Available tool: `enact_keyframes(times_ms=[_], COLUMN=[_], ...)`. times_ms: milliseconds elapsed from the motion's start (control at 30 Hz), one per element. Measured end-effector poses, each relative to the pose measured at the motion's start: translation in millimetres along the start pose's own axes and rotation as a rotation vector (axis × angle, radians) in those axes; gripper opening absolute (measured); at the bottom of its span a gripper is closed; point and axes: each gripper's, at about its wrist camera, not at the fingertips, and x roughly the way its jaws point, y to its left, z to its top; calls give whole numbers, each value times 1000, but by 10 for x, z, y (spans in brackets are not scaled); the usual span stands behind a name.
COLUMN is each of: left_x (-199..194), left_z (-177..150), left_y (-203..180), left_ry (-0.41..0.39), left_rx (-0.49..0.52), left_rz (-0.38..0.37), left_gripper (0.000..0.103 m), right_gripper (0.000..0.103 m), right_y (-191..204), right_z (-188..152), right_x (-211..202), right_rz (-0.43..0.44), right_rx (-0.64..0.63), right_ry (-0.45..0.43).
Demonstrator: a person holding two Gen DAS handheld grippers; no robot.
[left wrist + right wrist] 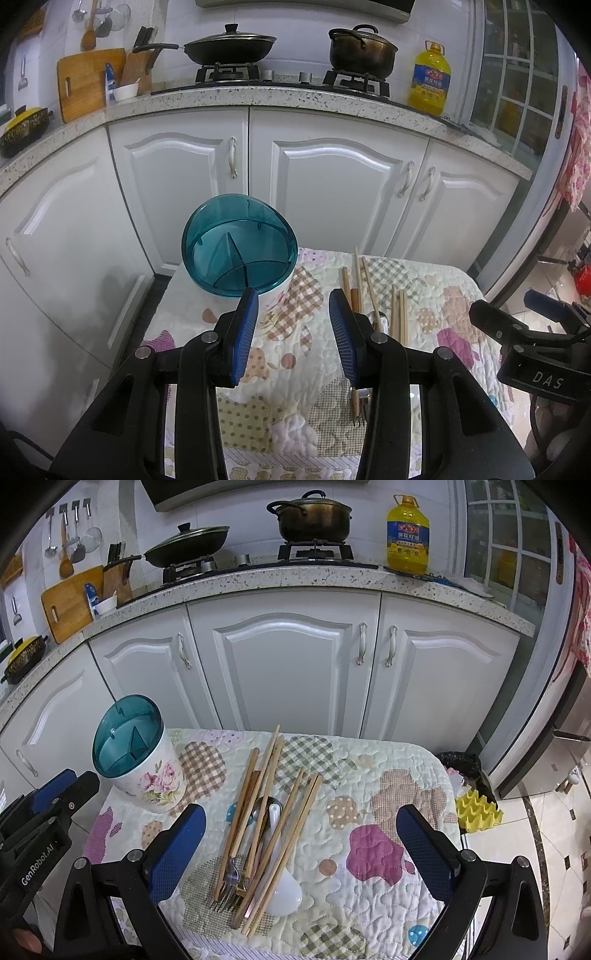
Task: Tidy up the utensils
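Here, going left to right, the left gripper (291,314) hovers open and empty near the floral utensil holder (147,771), the chopsticks (258,805), forks (227,890) and white spoon (280,886) lie piled mid-cloth, and the right gripper (301,834) gapes wide, holding nothing.

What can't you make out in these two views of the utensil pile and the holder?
- Exact number of forks: right wrist view, chopsticks cross over them.
- Metal spoon: handle buried under the pile.
- Utensil holder: left wrist view, its floral body sits behind the left gripper.
- Holder's compartment bottoms: tinted teal top obscures them.
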Motion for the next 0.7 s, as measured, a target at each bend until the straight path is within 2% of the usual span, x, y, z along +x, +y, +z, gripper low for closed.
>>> enact_keyframes(times_ms=[533, 700], left_x=[77, 171], left_z=[-36, -81], left_y=[0, -15], left_ry=[14, 49], left_rx=[-5, -4], left_rz=[-11, -55], left_gripper=[39, 39], right_gripper=[102, 102], right_y=[-12, -69], right_z=[-16, -10], right_x=[69, 176], right_rz=[-1, 30], right_rx=[-7, -9], right_ry=[16, 26])
